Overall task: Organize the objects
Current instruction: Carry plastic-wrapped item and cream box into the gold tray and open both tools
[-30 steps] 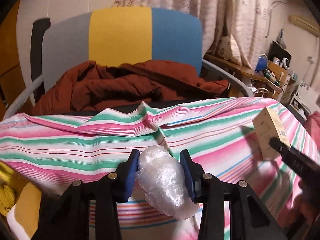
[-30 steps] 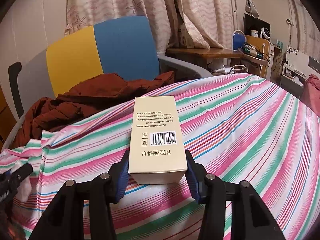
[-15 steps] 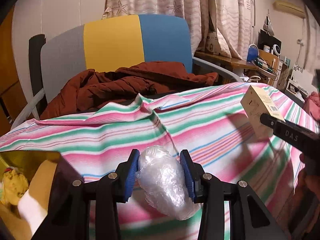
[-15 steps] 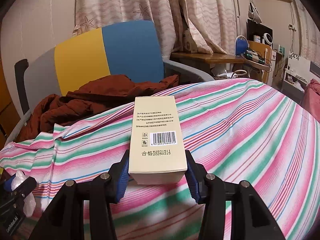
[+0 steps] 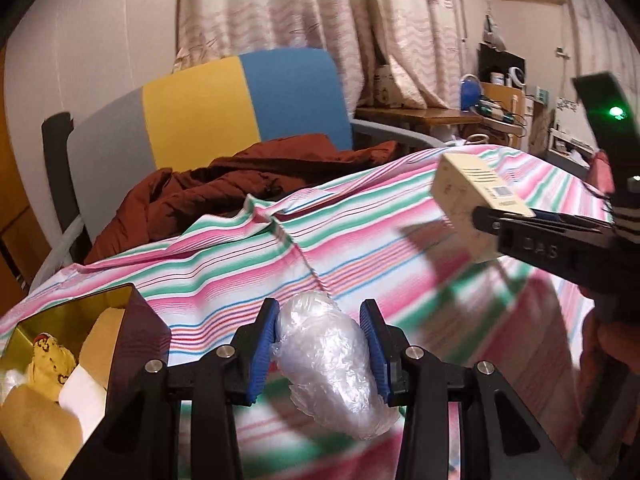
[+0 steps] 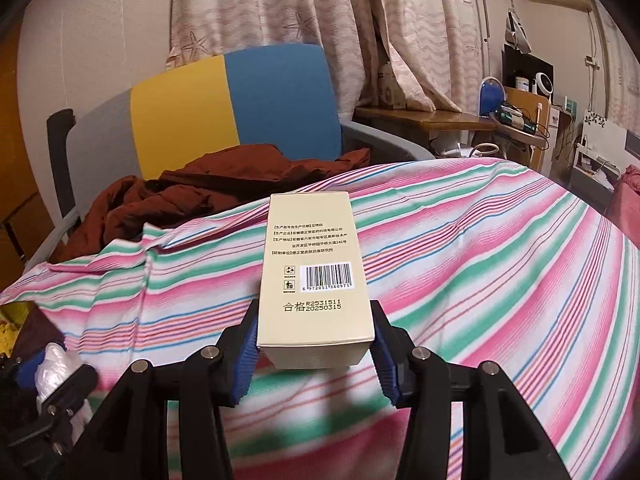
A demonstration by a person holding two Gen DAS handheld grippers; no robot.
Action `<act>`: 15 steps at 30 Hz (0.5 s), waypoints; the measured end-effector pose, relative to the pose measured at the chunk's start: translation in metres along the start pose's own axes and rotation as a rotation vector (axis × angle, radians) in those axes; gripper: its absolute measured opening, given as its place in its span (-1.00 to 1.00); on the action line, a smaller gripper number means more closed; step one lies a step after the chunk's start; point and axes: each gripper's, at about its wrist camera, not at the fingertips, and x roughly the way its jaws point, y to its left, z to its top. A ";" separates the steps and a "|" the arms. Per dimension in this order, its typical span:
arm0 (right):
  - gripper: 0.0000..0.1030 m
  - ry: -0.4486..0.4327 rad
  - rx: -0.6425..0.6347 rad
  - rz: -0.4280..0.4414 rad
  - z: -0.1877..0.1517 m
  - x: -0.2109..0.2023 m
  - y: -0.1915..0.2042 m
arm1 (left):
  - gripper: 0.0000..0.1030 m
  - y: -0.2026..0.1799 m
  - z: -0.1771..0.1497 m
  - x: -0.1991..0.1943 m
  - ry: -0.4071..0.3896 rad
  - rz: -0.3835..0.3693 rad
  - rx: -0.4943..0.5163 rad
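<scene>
My left gripper (image 5: 320, 332) is shut on a clear crumpled plastic bundle (image 5: 332, 364), held above the striped cloth (image 5: 360, 248). A dark storage box with a gold lining (image 5: 100, 308) stands at the lower left, holding several packets. My right gripper (image 6: 314, 344) is shut on a tall beige carton (image 6: 314, 272) with a barcode on its upper face. That carton (image 5: 464, 196) and the right gripper (image 5: 504, 216) show at the right of the left wrist view. The plastic bundle (image 6: 54, 364) in the left gripper (image 6: 52, 376) appears at the lower left of the right wrist view.
A chair with a grey, yellow and blue back (image 6: 224, 112) stands behind the cloth-covered surface, a rust-brown jacket (image 6: 192, 192) piled on its seat. Patterned curtains (image 6: 360, 28) hang behind it. A wooden desk (image 6: 432, 120) and cluttered shelves (image 6: 528, 104) fill the right background.
Both grippers have travelled leftward across the striped cloth, each keeping its load. The gold-lined box has come further into the left wrist view. The carton sits higher and nearer in that view.
</scene>
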 end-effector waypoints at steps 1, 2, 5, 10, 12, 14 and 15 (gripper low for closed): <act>-0.03 0.003 0.003 0.008 -0.002 -0.003 0.001 | -0.18 -0.003 -0.002 -0.006 -0.008 -0.008 0.006; -0.03 0.005 0.005 0.015 -0.005 -0.006 0.002 | -0.18 -0.005 -0.004 -0.010 -0.014 -0.016 0.010; -0.03 0.015 0.003 0.040 -0.011 -0.016 0.006 | -0.18 -0.009 -0.009 -0.022 -0.025 -0.040 0.012; -0.03 0.028 -0.036 0.081 -0.018 -0.030 0.021 | -0.18 -0.012 -0.014 -0.042 -0.043 -0.093 0.005; -0.03 0.036 -0.046 0.105 -0.022 -0.037 0.027 | -0.18 -0.011 -0.016 -0.053 -0.050 -0.113 0.000; -0.03 0.047 -0.057 0.131 -0.027 -0.043 0.034 | -0.18 -0.008 -0.019 -0.066 -0.053 -0.133 -0.016; -0.03 0.051 -0.062 0.144 -0.029 -0.046 0.037 | -0.18 -0.006 -0.021 -0.073 -0.058 -0.143 -0.026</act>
